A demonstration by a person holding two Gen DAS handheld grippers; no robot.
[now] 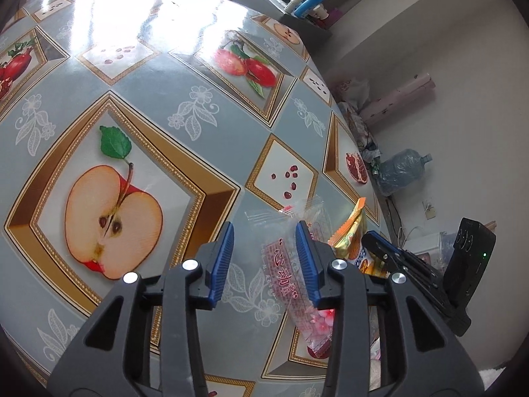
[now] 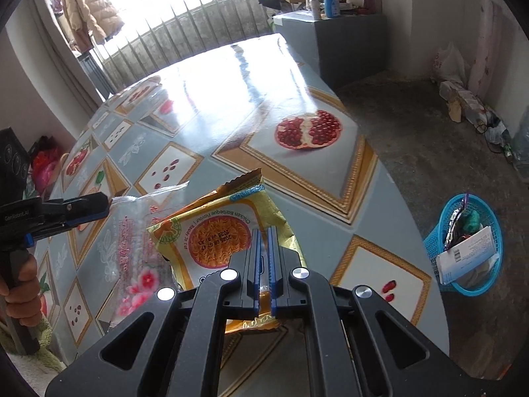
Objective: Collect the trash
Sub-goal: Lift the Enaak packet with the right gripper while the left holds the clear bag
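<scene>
My right tongs point(image 2: 263, 258) are pinching the yellow noodle packet point(image 2: 228, 231) just above the table point(image 2: 390, 198). My left tongs point(image 1: 264, 251) are spread over the clear wrapper point(image 1: 291, 264), at the packet's 9 o'clock. The blue basket point(image 2: 463, 241) sits at 3 o'clock.

A yellow instant-noodle packet point(image 2: 218, 231), printed with an orange disc of noodles and "Chicken Barbeque Flavour", was crumpled and torn open along its zigzag top edge. It stood tilted above the surface point(image 2: 297, 172), its lower edge pinched between blue pads. Just beside it, on its left in the right wrist view, a clear plastic wrapper point(image 2: 132, 251) with pink flowers and red characters lay flat near the surface's edge. On the floor well apart stood a blue mesh basket point(image 2: 429, 248) holding wrappers and a labelled white packet.
</scene>
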